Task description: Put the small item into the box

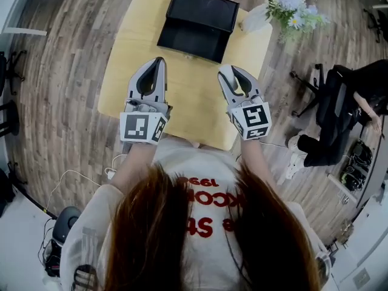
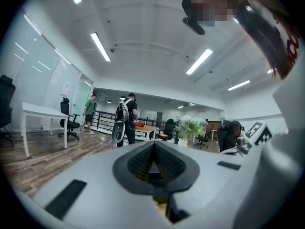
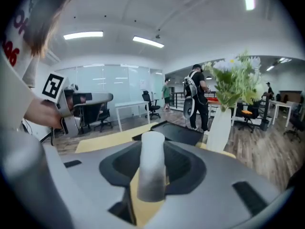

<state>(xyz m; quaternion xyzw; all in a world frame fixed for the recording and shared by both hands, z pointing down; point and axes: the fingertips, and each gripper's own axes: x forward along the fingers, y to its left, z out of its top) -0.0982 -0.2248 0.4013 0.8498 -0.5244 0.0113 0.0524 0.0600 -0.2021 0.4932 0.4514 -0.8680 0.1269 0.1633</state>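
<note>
Right tool [image 1: 233, 72] gripping white cylinder [image 3: 152, 168], box [image 1: 197, 24] ahead

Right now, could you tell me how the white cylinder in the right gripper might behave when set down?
The white cylinder looks smooth and round, so it may slip in the right gripper and probably rolls if laid down. Tall and narrow, it could tip if stood upright in the black box. It seems stiff, undented between the jaws.
</note>
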